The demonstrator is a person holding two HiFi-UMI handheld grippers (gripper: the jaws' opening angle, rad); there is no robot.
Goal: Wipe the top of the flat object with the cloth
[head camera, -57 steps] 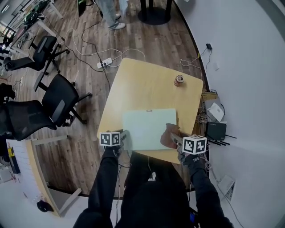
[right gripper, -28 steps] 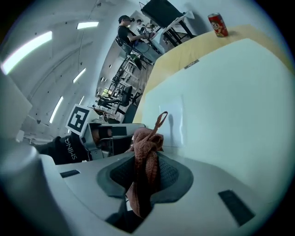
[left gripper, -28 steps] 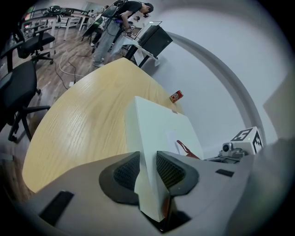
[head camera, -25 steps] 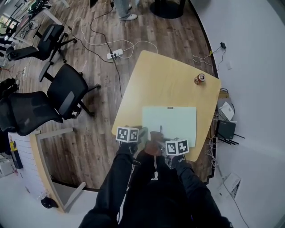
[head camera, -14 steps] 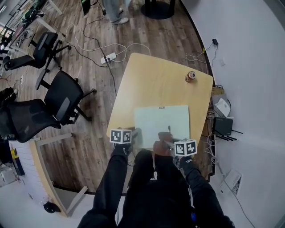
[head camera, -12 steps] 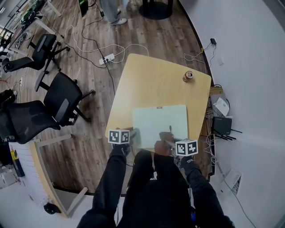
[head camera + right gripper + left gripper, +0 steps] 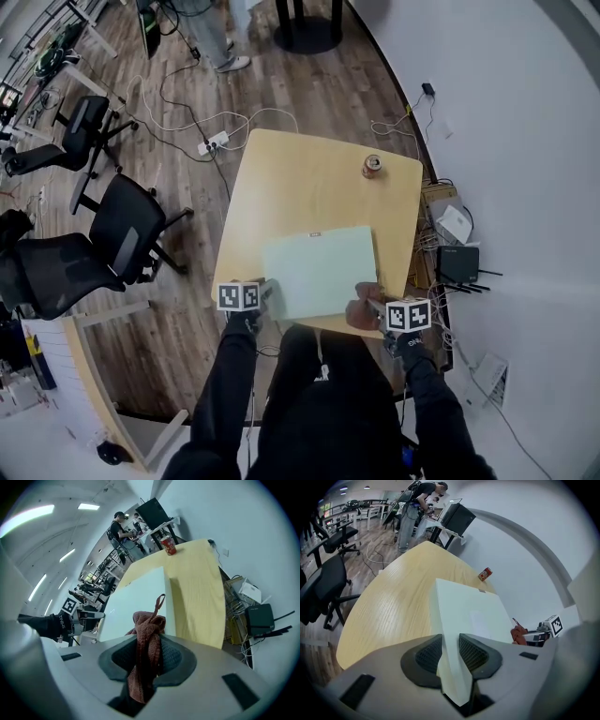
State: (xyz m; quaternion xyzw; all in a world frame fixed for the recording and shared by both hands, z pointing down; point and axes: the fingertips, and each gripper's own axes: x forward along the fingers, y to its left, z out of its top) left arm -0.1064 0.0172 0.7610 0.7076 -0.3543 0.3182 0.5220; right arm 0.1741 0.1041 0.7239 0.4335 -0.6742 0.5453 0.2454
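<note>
A pale green flat board [image 7: 319,272] lies on the near half of the wooden table [image 7: 309,178]. My left gripper [image 7: 265,292] is at the board's near left corner. In the left gripper view the two pads [image 7: 429,656] clamp the board's [image 7: 464,616] edge between them. My right gripper [image 7: 368,305] is at the board's near right corner, shut on a reddish-brown cloth [image 7: 358,313]. The right gripper view shows the bunched cloth [image 7: 146,653] pinched between the jaws, over the board's [image 7: 136,604] near right edge.
A red drink can [image 7: 373,166] stands at the table's far right corner. Black office chairs [image 7: 122,234] stand on the wood floor to the left, with a power strip [image 7: 211,143] and cables beyond. A black router [image 7: 457,264] and boxes sit by the white wall on the right.
My right gripper has carried the cloth rightward along the board's near edge, from near the left side to the right corner. The left gripper has kept its hold on the corner.
</note>
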